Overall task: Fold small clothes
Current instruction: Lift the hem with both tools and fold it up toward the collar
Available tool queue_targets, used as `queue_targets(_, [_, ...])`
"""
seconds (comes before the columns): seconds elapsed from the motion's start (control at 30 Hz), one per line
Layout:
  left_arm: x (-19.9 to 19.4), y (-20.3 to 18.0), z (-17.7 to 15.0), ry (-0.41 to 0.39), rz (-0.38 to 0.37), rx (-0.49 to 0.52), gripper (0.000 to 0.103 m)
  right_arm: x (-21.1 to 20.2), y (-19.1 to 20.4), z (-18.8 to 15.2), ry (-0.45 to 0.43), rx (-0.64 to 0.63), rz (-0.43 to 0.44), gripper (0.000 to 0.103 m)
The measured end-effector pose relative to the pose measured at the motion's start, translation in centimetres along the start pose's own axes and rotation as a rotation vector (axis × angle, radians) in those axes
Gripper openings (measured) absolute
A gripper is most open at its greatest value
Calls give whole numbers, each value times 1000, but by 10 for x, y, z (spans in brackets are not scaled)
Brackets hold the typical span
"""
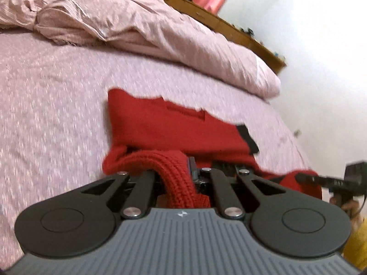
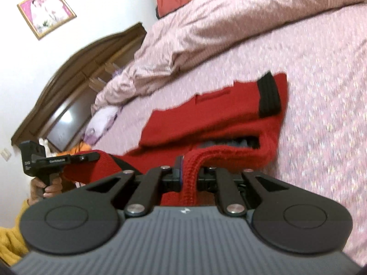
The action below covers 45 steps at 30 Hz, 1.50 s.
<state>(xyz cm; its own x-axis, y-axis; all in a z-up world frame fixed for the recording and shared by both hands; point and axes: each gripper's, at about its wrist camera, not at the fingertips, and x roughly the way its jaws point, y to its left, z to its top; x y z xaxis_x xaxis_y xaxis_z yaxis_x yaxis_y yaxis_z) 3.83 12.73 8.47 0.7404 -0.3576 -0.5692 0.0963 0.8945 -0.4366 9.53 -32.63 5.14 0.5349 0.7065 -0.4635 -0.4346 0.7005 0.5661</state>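
A small red knit sweater (image 1: 174, 128) with black cuffs lies partly folded on the pink bedspread (image 1: 52, 105). My left gripper (image 1: 181, 171) is shut on its ribbed red edge, which bunches between the jaws. My right gripper (image 2: 190, 169) is shut on another part of the same ribbed edge of the sweater (image 2: 206, 119). The right gripper also shows at the right edge of the left wrist view (image 1: 307, 178), and the left gripper at the left of the right wrist view (image 2: 91, 155). Both hold the edge lifted a little above the bed. A black cuff (image 2: 269, 96) lies on top.
A rumpled pink duvet (image 1: 128, 20) is heaped along the far side of the bed. A wooden headboard (image 2: 75, 73) and a framed photo (image 2: 47, 11) are on the white wall. The person's yellow sleeve (image 2: 9, 240) is at the near edge.
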Motion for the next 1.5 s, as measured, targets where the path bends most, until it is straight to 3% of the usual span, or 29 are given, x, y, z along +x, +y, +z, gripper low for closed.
queue_targets(0.37, [50,18,59,-64,74,-158,8,28,-32,51,-117,130,21,11])
queue_targets(0.6, [92,32,96,-80,121,-194,8,56,-73,81,-184,247,-6,11])
queue_targets(0.93, [189,53,106,11,283,-115,8,126,-131,91,-133,375,-123,13])
queue_targets(1.13, [194,69,100,39,279,-118,10,138,-140,84,-117,387,-139,14])
queue_targets(1.23, [183,64,105,61,270,-78,10,133,-130,87,-91,332,-167,15])
queue_targets(1.33, [172,51,112,96,273,-13,14,124,-108,90,-66,202,-238,37])
queue_targets(1.4, [164,43,115,101,296,20,22,117,-92,90,-66,107,-282,60])
queue_targets(1.5, [149,31,116,53,365,68,53,109,-71,90,-62,-15,-332,61])
